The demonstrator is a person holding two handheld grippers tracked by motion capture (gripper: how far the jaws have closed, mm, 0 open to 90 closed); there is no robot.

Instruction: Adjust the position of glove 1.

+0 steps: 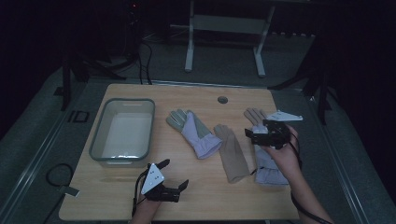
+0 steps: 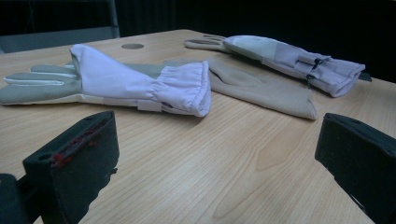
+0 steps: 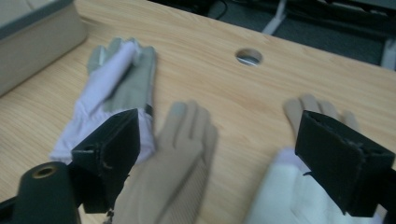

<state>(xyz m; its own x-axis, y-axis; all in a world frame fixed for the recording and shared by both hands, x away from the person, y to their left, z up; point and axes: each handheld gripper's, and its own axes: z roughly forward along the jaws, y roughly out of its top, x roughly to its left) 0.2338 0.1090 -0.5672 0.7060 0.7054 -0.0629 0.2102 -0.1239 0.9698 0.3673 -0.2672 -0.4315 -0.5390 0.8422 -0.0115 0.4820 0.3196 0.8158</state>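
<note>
Three gloves lie on the wooden table (image 1: pixel 196 200). A grey glove with a lavender cuff (image 1: pixel 194 130) (image 2: pixel 140 84) (image 3: pixel 116 88) is nearest the middle. Right of it lies a plain tan glove (image 1: pixel 231 151) (image 2: pixel 261 86) (image 3: pixel 182 158), then a tan-fingered glove with a pale lavender cuff (image 1: pixel 268 170) (image 2: pixel 299 58) (image 3: pixel 285 196). My right gripper (image 1: pixel 250 136) (image 3: pixel 219 140) hovers open over that last glove and the tan one, with nothing between its jaws. Near the front edge my left gripper (image 1: pixel 173 173) (image 2: pixel 215 140) stands open over bare wood, pointed at the gloves.
A clear plastic bin (image 1: pixel 100 140) (image 3: pixel 37 37) stands at the table's left. A round cable hole (image 1: pixel 222 100) (image 3: pixel 249 56) sits near the far edge. Behind the table are a white frame's legs (image 1: pixel 189 46) and cables on the dark floor.
</note>
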